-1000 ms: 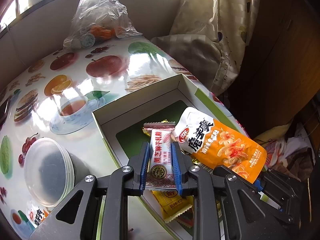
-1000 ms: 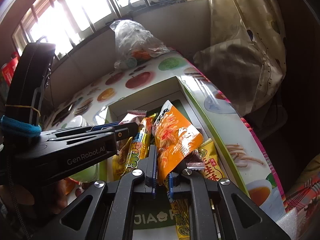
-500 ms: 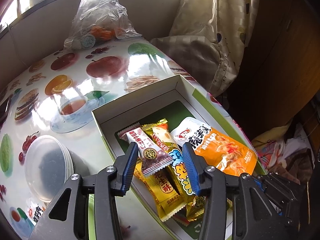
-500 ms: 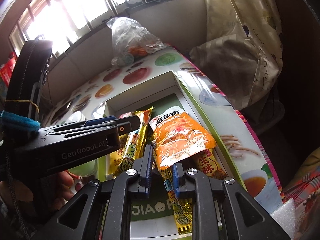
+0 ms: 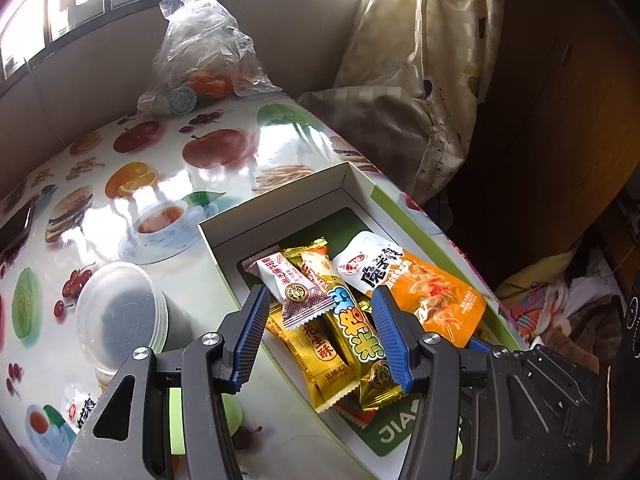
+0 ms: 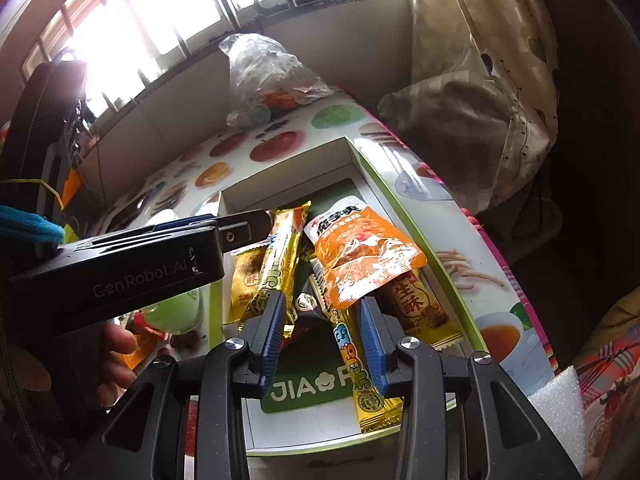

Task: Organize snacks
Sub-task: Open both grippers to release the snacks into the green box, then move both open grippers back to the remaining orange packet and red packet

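A white and green box (image 5: 276,204) stands on the fruit-print table and also shows in the right wrist view (image 6: 368,168). Inside lie a small white and maroon packet (image 5: 292,284), gold bars (image 5: 320,356), a yellow bar (image 6: 280,256) and an orange pouch (image 5: 428,292), which also shows in the right wrist view (image 6: 360,256). My left gripper (image 5: 320,328) is open and empty above the packets at the box's near left. My right gripper (image 6: 324,336) is open and empty just behind the orange pouch.
A clear plastic bag with oranges (image 5: 200,60) sits at the table's far edge. Stacked clear plastic lids (image 5: 116,316) lie left of the box. A phone (image 5: 16,228) lies at the far left. Draped fabric (image 5: 420,80) hangs beyond the table's right edge.
My left gripper opened and dropped the white and maroon packet into the box. My right gripper opened and released the orange pouch, which now lies flat on the other snacks.
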A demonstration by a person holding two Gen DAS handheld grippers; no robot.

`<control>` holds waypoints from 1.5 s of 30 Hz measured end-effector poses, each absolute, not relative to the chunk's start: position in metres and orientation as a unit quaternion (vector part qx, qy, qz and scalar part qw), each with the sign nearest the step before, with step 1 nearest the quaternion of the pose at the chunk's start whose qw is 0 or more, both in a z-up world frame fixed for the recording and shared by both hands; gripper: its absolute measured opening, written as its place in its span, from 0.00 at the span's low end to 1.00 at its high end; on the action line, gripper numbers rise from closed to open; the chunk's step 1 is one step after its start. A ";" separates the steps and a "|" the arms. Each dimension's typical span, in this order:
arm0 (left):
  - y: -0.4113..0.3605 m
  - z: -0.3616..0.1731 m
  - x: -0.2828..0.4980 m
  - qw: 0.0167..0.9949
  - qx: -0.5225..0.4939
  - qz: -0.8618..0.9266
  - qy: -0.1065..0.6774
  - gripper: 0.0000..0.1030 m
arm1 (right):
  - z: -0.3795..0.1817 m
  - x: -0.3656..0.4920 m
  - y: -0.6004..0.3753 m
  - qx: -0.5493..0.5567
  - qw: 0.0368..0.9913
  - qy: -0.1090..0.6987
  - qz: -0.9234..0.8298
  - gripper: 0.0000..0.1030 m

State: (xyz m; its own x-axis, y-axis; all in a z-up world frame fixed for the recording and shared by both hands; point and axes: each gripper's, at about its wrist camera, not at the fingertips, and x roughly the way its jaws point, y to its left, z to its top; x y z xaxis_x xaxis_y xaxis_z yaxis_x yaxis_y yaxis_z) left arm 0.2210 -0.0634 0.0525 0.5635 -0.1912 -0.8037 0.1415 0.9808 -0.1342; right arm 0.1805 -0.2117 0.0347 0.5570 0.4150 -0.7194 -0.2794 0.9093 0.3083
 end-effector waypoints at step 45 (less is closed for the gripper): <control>0.093 0.068 0.085 0.904 -0.127 0.043 0.406 0.53 | 0.061 0.094 -0.104 -0.051 0.880 0.364 0.302 0.48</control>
State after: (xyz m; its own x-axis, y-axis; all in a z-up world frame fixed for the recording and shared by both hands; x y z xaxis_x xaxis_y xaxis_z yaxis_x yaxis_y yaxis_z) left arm 0.0853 0.0933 0.0682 0.6662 -0.0254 -0.7453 -0.1807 0.9641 -0.1944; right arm 0.0941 -0.1043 0.0610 0.5528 0.4943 -0.6709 -0.5688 0.8122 0.1297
